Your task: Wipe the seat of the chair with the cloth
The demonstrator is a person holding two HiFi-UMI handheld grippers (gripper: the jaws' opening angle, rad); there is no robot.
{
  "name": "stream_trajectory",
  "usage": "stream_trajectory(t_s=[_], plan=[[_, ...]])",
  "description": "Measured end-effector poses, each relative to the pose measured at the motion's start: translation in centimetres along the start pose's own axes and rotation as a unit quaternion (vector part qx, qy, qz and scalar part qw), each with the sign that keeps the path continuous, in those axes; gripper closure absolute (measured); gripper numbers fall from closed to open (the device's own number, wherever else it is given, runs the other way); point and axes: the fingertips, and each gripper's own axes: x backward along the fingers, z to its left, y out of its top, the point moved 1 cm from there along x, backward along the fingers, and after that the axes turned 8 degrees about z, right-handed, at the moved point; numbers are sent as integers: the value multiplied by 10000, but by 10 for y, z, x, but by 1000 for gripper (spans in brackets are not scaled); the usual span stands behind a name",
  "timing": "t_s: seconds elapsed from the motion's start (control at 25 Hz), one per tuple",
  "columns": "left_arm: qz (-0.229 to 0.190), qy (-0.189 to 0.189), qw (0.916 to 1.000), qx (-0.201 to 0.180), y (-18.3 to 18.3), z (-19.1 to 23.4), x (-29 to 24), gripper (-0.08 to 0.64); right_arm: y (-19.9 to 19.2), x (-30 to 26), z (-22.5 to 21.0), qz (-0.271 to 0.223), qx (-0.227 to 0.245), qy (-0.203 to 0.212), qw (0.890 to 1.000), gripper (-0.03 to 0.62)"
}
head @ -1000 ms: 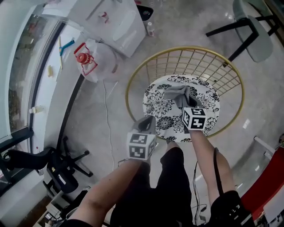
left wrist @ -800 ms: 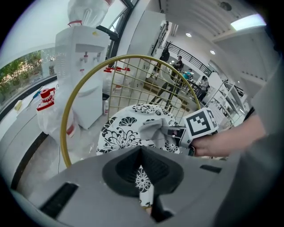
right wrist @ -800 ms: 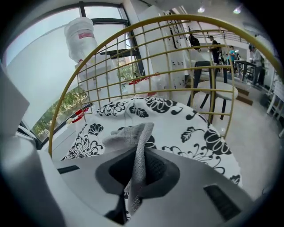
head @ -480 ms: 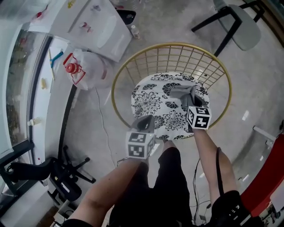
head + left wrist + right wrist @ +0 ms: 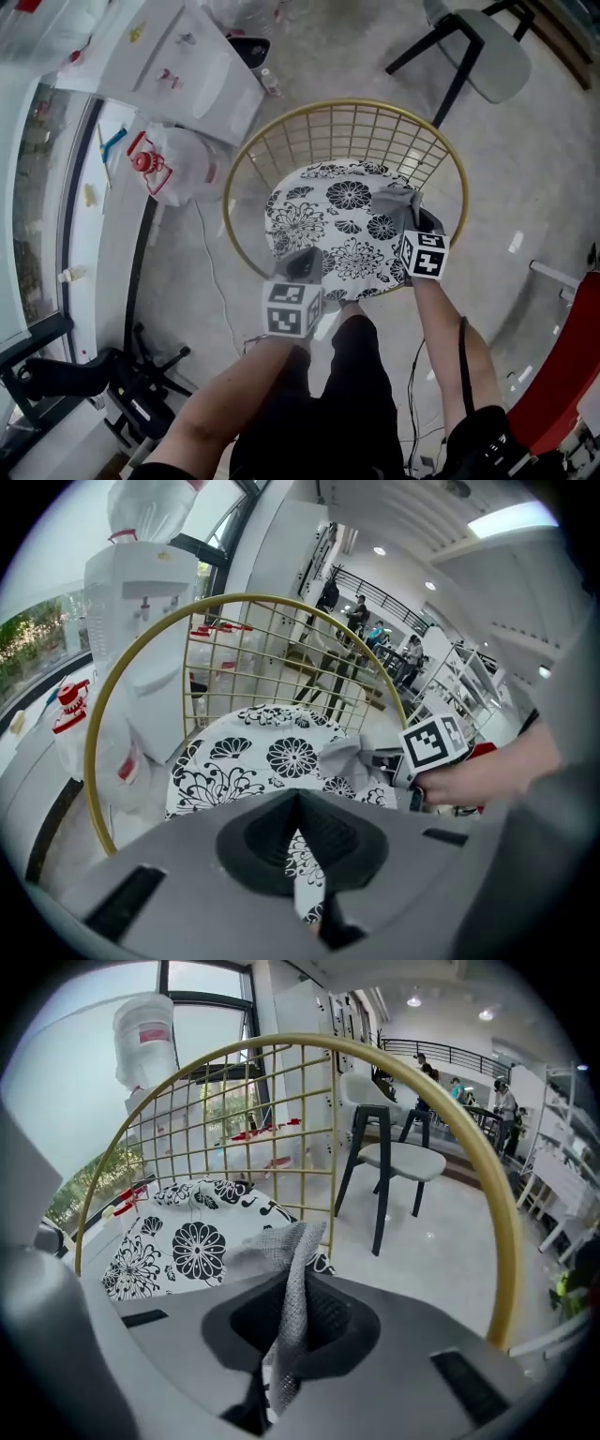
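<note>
Nearest: left tool (image 5: 303, 265) closed, empty, over seat's 7 o'clock edge. Right tool (image 5: 410, 225) clamped on grey cloth (image 5: 392, 200), which lies on floral seat (image 5: 314, 220) at 3 o'clock. Likely mid-wipe; next sweep should run toward 9. Gold wire backrest (image 5: 361, 131) hems 12; grey chair (image 5: 492, 56) beyond.

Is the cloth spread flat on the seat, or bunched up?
Bunched. The grey cloth is pinched between the shut jaws of the right gripper, crumpled in folds over the right side of the patterned seat, not laid flat.
</note>
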Motion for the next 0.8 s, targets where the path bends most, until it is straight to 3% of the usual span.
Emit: stream_trajectory(t_s=[0.24,0.44,0.6,0.8], plan=[[-17,-62,9999,-123,11,-20,8,554,2,27,-30,13,-54,-289,9996,566],[-105,-123,9995,-270,2,-28,65,554,-5,92,-19,-49,-131,-452,9989,566],[-333,-174,9989,-273,22,-45,101,554,12,140,-23,-231,-222,-409,9986,566],[-659,-423,9961,-403,21,-50,157,554,22,199,25,-566,-74,-219,9981,566]])
